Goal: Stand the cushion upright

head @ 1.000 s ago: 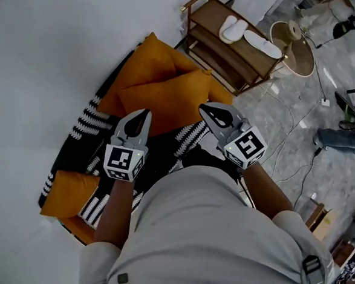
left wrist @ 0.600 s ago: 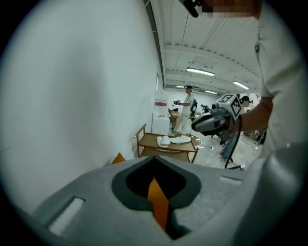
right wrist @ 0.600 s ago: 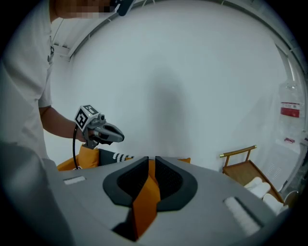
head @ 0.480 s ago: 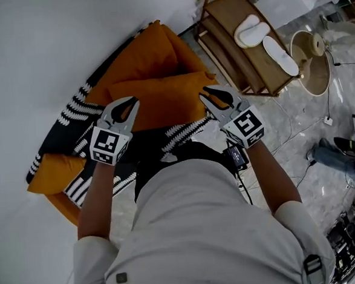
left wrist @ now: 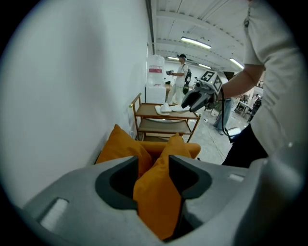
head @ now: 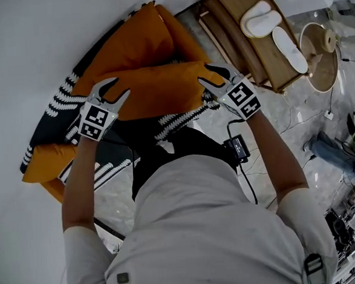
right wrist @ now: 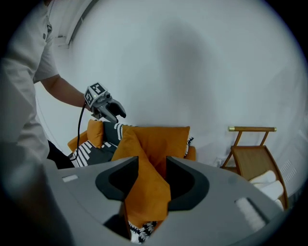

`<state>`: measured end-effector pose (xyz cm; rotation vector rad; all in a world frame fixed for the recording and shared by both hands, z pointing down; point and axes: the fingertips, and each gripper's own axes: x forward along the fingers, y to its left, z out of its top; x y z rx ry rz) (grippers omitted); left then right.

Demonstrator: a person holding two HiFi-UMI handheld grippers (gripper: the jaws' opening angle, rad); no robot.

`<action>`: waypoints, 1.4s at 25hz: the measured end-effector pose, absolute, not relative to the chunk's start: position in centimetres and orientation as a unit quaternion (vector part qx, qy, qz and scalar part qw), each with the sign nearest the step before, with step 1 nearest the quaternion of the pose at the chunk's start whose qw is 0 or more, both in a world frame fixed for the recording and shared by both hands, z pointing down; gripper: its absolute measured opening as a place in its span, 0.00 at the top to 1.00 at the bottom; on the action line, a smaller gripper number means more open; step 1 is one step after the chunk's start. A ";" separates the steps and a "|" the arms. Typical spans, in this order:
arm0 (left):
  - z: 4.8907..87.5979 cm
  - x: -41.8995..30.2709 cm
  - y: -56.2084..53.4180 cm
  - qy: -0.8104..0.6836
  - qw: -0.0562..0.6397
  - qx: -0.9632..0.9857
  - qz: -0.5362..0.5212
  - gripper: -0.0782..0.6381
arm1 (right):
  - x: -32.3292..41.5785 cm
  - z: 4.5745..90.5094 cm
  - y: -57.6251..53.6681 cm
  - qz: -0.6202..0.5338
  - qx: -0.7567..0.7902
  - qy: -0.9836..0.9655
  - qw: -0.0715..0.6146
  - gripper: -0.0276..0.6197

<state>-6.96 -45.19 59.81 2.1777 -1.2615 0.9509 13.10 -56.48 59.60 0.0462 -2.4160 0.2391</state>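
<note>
The left tool has its jaws spread, having just been opening, with one end of the orange cushion between them. The right tool, spread and just opening too, straddles the other end. From above, the tools hide both ends. Beyond, a second cushion leans against the wall.

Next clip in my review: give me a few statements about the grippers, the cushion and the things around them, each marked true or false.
1. A corner of the cushion stands between the jaws of the left gripper and of the right gripper. True.
2. Both grippers are shut. False: both pairs of jaws stand apart and have just been opening.
3. White slippers lie on the wooden rack. True.
4. The throw is plain red. False: it is black with white stripes.
</note>
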 end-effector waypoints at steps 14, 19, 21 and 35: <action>73.6 -10.0 -45.5 -0.392 0.295 0.745 0.451 0.41 | 17.4 80.0 -60.8 0.136 -0.022 -0.847 0.514 0.46; 76.5 -10.7 -45.3 -0.391 0.321 0.729 0.462 0.39 | 17.6 82.7 -60.6 0.159 -0.029 -0.832 0.531 0.45; 77.2 -10.9 -45.3 -0.395 0.326 0.725 0.460 0.39 | 17.6 83.4 -60.3 0.171 -0.029 -0.828 0.533 0.46; 77.2 -10.1 -43.4 -0.407 0.301 0.720 0.475 0.78 | 17.0 82.6 -57.6 0.174 -0.009 -0.835 0.522 0.85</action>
